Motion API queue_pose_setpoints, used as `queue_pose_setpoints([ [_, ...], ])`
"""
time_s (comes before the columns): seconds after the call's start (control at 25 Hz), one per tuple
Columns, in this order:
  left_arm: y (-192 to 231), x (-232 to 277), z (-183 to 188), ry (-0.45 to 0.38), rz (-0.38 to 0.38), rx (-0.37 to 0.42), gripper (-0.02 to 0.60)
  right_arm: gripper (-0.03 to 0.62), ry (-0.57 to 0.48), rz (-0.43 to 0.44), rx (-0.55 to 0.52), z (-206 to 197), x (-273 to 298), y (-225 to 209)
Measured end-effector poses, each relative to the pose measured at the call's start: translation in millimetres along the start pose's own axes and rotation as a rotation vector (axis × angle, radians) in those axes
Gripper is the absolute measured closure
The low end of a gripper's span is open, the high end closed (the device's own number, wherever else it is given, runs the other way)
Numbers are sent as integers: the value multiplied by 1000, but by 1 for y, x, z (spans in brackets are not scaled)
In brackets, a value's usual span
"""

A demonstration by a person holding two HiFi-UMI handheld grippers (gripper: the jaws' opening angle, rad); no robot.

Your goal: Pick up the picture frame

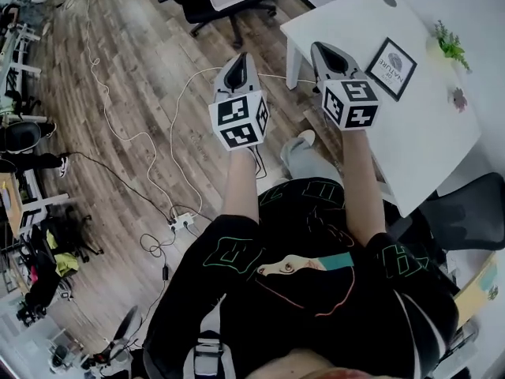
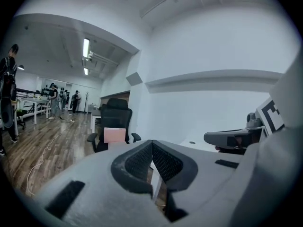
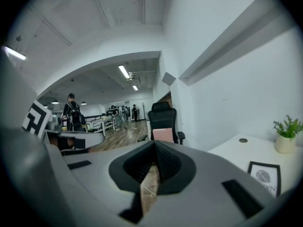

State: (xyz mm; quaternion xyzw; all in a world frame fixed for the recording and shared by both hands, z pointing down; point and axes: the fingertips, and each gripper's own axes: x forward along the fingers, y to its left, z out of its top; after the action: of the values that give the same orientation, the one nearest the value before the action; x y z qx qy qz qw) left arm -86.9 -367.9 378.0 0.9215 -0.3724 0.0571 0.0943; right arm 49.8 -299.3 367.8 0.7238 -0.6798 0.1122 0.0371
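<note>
at the upper right of the head view, the frame lies flat on the white table, untouched, with a small plant beyond it by the table's far edge. nothing of the task looks done yet: the frame is not lifted, and both grippers hang in the air short of it. the reach, the grip and the lift are all left, i'd say. the right gripper is the nearer one, crossing the table's left edge in the picture, just left of the frame. the left gripper is over the wood floor, well apart from it. both pairs of jaws are pressed fully together, pad on pad, with nothing between them. in the right gripper view the frame shows at the lower right, off to the side of the jaws, so they'd have to open and swing over before taking it.
</note>
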Motion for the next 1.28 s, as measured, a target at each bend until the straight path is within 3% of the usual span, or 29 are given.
queue_pose_setpoints([
  [0.68, -147, 134, -38, 163, -403, 112, 580, 589, 8, -411, 179, -35, -43, -180],
  [1.28, -260, 224, -56, 256, -648, 162, 580, 589, 13, -661, 287, -49, -74, -300],
])
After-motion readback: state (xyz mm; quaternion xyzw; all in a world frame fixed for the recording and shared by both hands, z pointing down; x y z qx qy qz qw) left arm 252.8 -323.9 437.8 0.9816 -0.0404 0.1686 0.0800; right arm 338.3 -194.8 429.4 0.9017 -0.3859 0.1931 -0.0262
